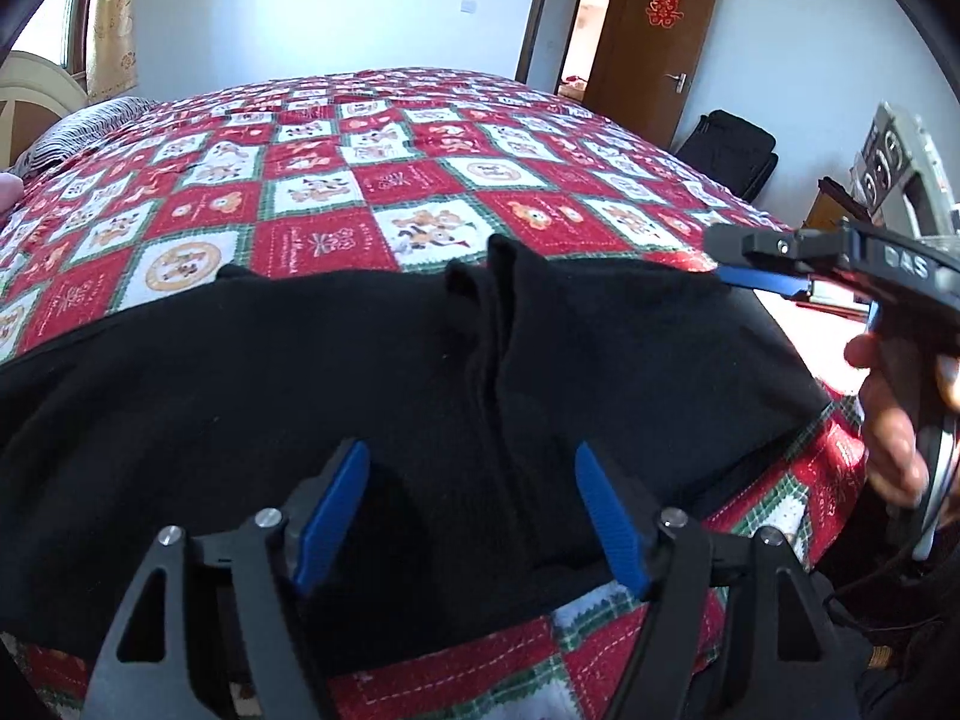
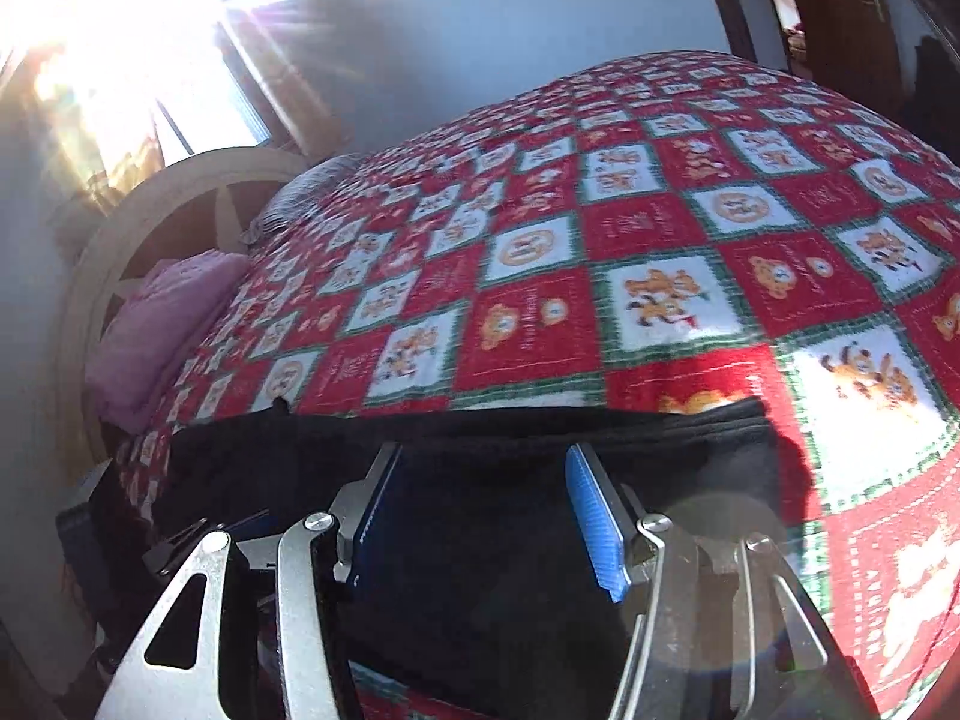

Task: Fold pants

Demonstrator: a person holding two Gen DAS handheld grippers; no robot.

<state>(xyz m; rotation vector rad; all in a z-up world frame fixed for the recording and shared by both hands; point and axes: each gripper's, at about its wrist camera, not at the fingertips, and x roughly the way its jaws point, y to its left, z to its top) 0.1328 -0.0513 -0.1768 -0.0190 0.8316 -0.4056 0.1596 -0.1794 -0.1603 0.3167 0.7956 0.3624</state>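
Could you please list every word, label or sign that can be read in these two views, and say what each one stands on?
"DAS" in pale letters on the black body of the right gripper.
Red double-happiness sign "囍" on the brown door.
Lettering on the quilt's red squares is too small and blurred to read in both views.

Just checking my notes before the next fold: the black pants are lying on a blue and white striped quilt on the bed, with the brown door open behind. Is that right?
Not quite. In the left wrist view the black pants lie on a red, white and green checked quilt, not a blue striped one. The brown door does stand open behind.
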